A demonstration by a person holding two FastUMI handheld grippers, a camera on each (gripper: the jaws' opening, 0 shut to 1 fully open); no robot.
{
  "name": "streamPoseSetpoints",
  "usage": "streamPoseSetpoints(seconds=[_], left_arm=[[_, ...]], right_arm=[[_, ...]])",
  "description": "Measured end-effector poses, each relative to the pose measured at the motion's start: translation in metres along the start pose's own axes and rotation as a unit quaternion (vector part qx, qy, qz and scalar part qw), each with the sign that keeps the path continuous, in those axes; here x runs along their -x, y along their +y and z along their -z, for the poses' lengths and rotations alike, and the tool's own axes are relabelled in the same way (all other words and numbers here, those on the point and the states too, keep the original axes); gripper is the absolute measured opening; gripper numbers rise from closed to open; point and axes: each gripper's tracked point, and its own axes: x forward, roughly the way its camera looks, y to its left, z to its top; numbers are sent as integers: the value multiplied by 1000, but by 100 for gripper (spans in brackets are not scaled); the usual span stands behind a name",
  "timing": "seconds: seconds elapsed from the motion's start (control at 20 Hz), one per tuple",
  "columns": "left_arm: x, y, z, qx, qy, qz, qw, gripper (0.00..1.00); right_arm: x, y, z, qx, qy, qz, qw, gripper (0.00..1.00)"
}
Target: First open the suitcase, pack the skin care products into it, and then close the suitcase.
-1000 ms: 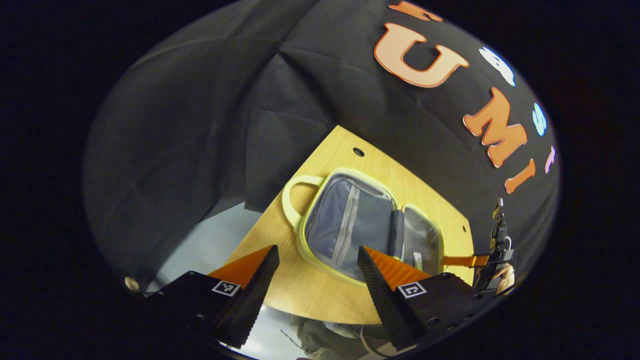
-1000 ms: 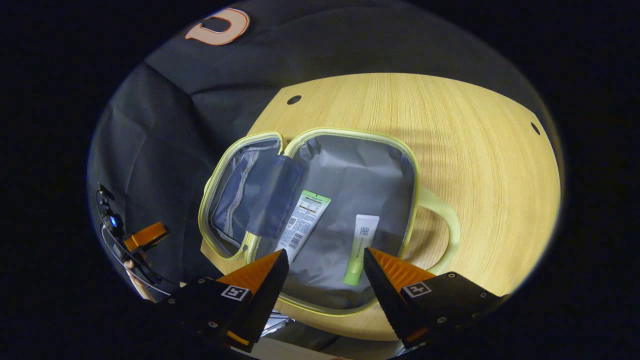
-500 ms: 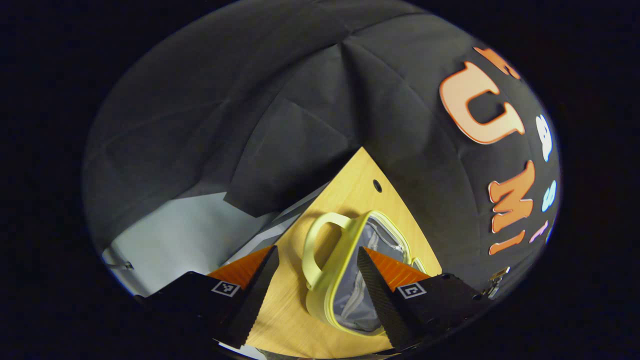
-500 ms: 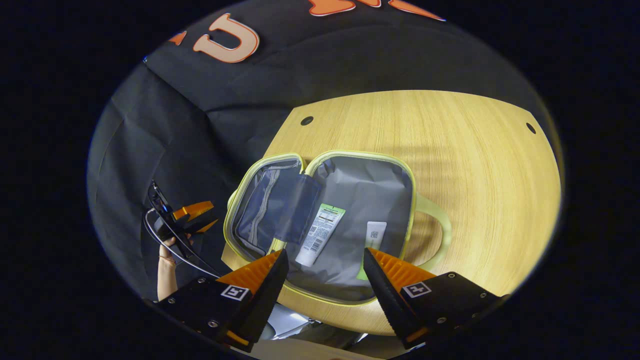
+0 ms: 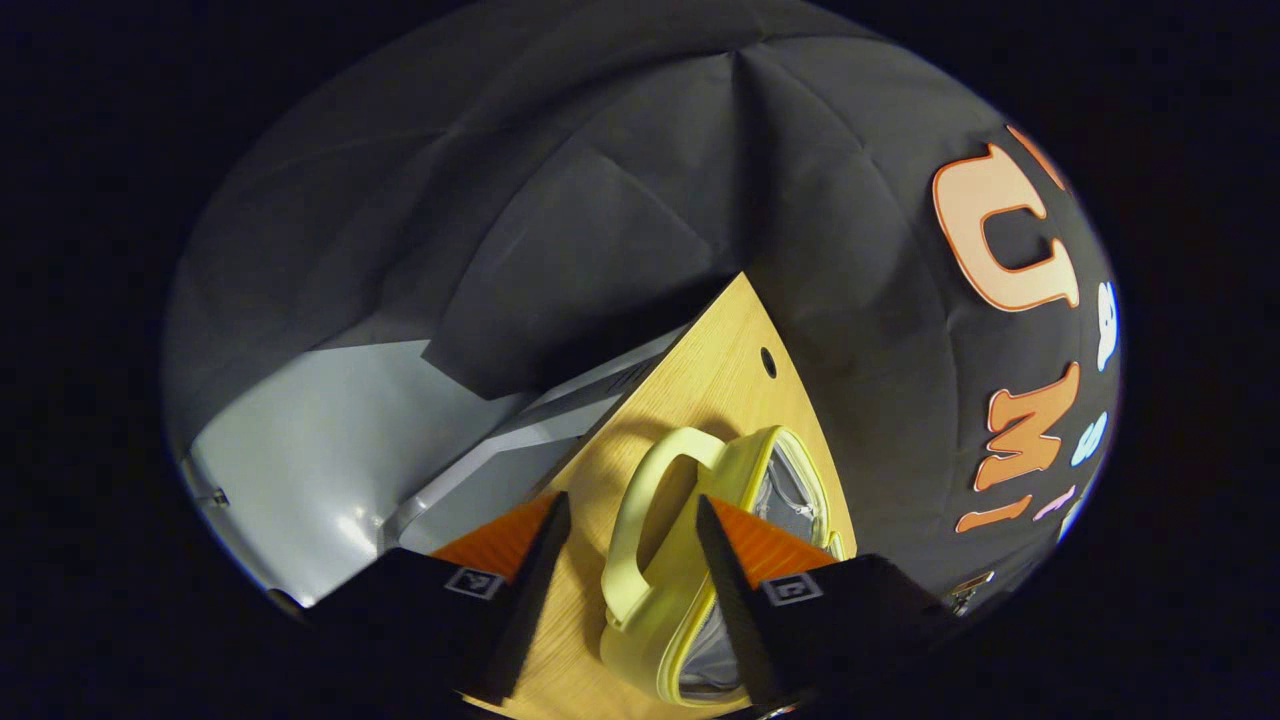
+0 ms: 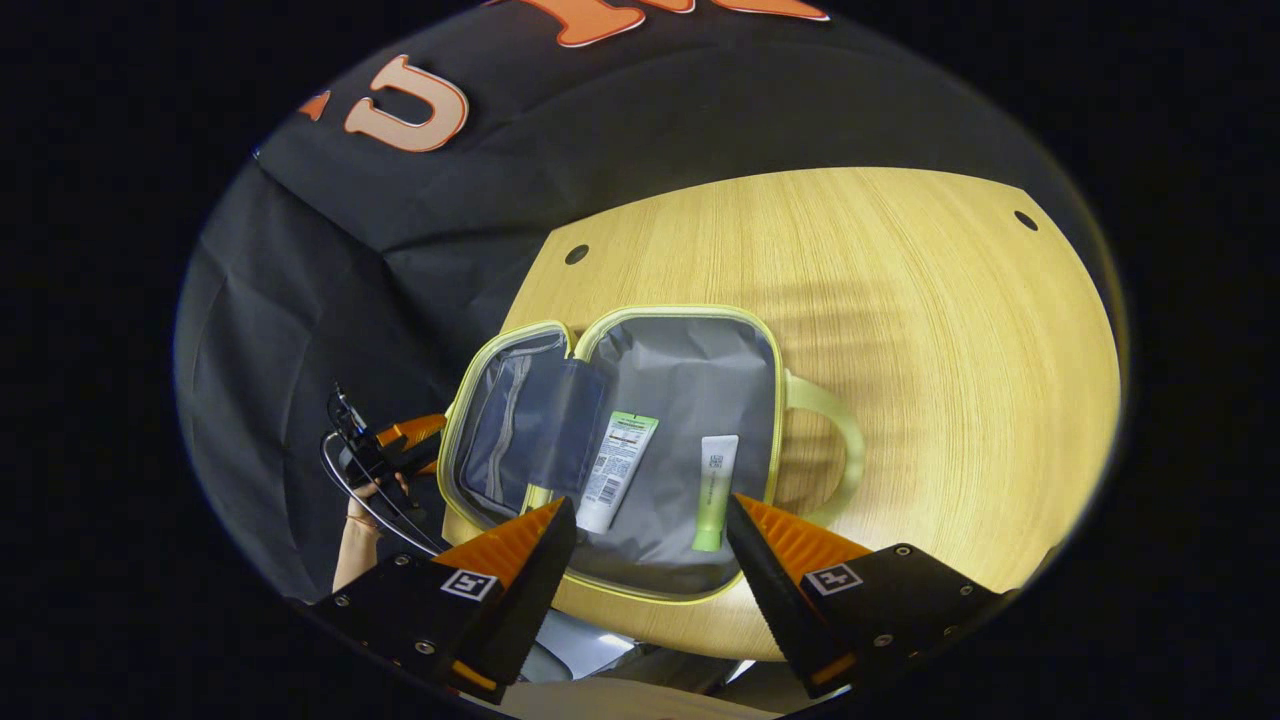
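The case [image 6: 680, 360] lies open on the table [image 6: 950, 330], two tubes [image 6: 616, 470] inside. Both grippers, left [image 5: 625, 545] and right [image 6: 650, 545], are spread, empty. Soft, light lid; likely best taken by its handle [image 5: 640, 510].

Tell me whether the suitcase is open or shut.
Open. The suitcase lies spread on the table, grey lining up, with a white tube and a green tube inside.

Suitcase [image 6: 690, 360] open on table [image 6: 930, 330]; two tubes [image 6: 617, 471] inside.
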Motion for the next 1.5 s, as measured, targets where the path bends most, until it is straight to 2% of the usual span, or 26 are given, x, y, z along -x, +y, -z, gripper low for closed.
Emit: streamPoseSetpoints(seconds=[0.1, 0.15, 0.2, 0.3, 0.45, 0.6, 0.65, 0.7, 0.85, 1.15, 1.3, 1.5], left_arm=[[-10, -2, 4, 11, 11, -5, 1000, 59], [-13, 4, 5, 15, 13, -22, 1000, 40], [-14, -2, 7, 12, 16, -24, 1000, 21], [-6, -12, 5, -17, 13, -31, 999, 20], [23, -40, -7, -85, 0, -62, 994, 18], [55, -94, -23, -126, -20, -49, 991, 17], [65, -114, -24, -136, -26, -42, 990, 10], [77, -133, -23, -148, -29, -35, 988, 17], [103, -186, -16, -187, -43, -26, 981, 17], [129, -295, 31, -272, -59, -25, 960, 17], [136, -351, 78, -320, -56, -17, 945, 19], [120, -410, 147, -344, -39, 1, 938, 22]], right_arm=[[2, -3, 2, -2, 2, 0, 1000, 96], [3, -4, 2, -2, 3, 0, 1000, 96], [3, -6, 2, -2, 2, 0, 1000, 95], [6, -10, 1, 0, -1, 3, 1000, 96], [10, -14, -6, 1, -17, 6, 1000, 96], [17, -16, -16, -2, -35, 0, 999, 95], [18, -16, -18, -1, -41, -2, 999, 95], [22, -17, -22, 0, -47, -5, 999, 95], [40, -20, -35, 1, -67, -18, 998, 95], [84, -48, -70, 19, -126, -31, 991, 95], [112, -75, -88, 36, -155, -26, 987, 95], [150, -117, -102, 52, -184, -16, 981, 95]])
